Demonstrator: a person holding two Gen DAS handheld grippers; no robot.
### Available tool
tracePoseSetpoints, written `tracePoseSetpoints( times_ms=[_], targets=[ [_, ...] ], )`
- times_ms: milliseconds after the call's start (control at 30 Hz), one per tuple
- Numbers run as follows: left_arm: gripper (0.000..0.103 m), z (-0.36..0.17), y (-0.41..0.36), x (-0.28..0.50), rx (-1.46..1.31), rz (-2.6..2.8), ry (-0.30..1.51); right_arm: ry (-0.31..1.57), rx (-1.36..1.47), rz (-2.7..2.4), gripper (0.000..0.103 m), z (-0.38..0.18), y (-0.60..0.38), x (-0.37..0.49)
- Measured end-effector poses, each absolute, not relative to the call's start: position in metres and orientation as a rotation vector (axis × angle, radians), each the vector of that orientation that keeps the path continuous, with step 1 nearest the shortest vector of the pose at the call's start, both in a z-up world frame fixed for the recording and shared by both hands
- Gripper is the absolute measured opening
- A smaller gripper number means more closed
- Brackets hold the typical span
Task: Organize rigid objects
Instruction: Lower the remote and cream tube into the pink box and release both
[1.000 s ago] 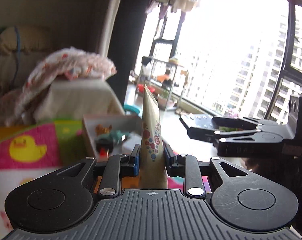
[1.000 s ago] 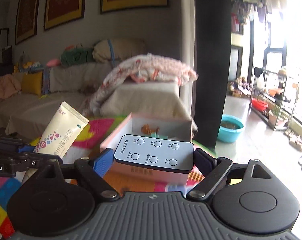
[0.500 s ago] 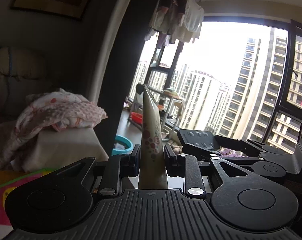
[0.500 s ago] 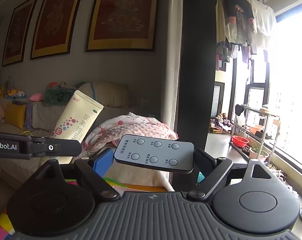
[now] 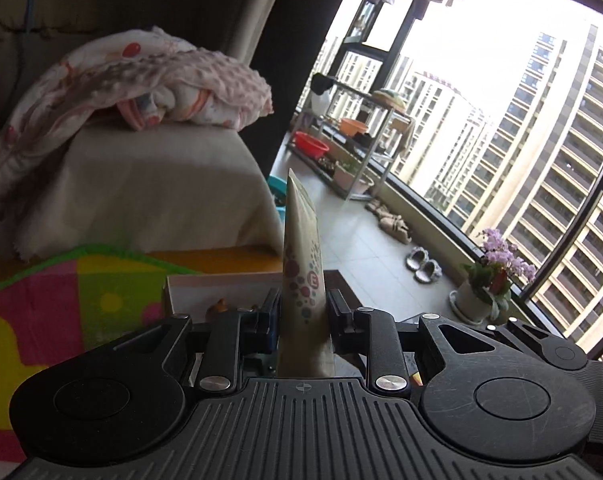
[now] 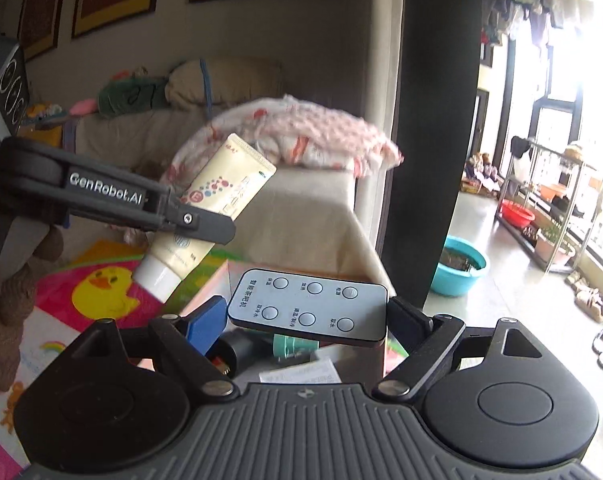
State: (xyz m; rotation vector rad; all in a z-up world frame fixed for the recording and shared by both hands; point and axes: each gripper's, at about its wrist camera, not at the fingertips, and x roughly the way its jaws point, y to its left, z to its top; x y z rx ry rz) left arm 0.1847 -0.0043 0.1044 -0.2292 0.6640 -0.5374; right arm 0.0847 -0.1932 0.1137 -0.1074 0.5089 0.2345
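Both tools have swung back down from the window view, so the open box (image 6: 301, 354) sits just below and ahead of them again. Left tool (image 5: 301, 312) is nearly closed, pinching the cream tube (image 5: 303, 276) edge-on; right tool (image 6: 307, 316) is spread wide, clamped across the remote (image 6: 307, 306). Both items hang above the box, probably ready for dropping in.
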Motion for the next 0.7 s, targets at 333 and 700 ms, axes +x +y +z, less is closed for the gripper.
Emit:
tracePoseSetpoints(
  times_ms=[333,700],
  targets=[
    [0.03,0.056,-0.01,0.217,-0.2,-0.497,0.766,0.674,-0.051,0.267,0.087,0.059,-0.194,0.129],
    [0.03,0.102,0.034,0.097,-0.105,-0.398,0.519,0.594,-0.002,0.194,0.088,0.073,-0.199,0.072]
  ],
)
